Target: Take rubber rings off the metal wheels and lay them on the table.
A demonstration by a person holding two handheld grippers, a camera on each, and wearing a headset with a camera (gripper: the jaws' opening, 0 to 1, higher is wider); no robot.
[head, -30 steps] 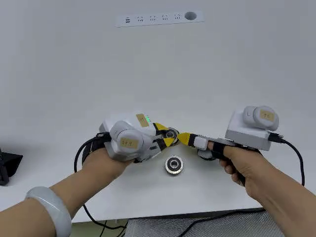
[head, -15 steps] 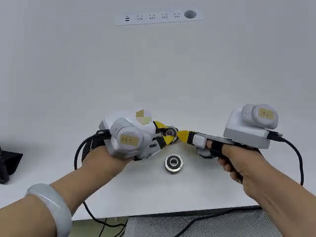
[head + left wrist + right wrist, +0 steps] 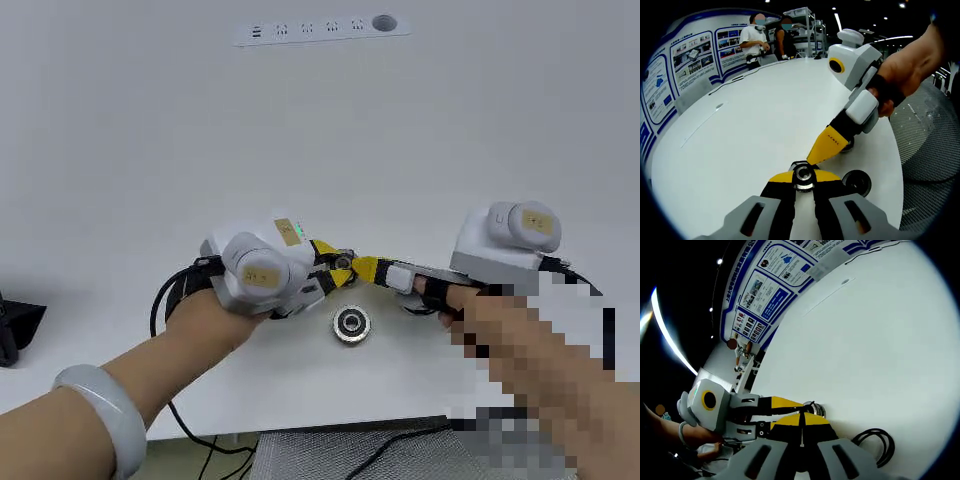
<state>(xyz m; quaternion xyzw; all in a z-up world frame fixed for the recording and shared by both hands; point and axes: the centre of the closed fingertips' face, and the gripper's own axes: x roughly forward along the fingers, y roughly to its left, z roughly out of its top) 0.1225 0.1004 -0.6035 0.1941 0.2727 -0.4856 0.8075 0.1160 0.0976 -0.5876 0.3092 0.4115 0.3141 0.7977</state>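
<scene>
White surface [image 3: 150, 150] is stretching away to a power strip [image 3: 322, 30] at the far edge. Left of centre, the left gripper [image 3: 338, 272] is clenching its yellow fingers on a metal wheel [image 3: 803, 176], holding it just above the surface. From the right, the right gripper [image 3: 364, 267] is pressing its closed fingers against that wheel's rim, possibly nipping the rubber ring [image 3: 798, 164]. A second wheel [image 3: 351, 324] is lying nearer.
</scene>
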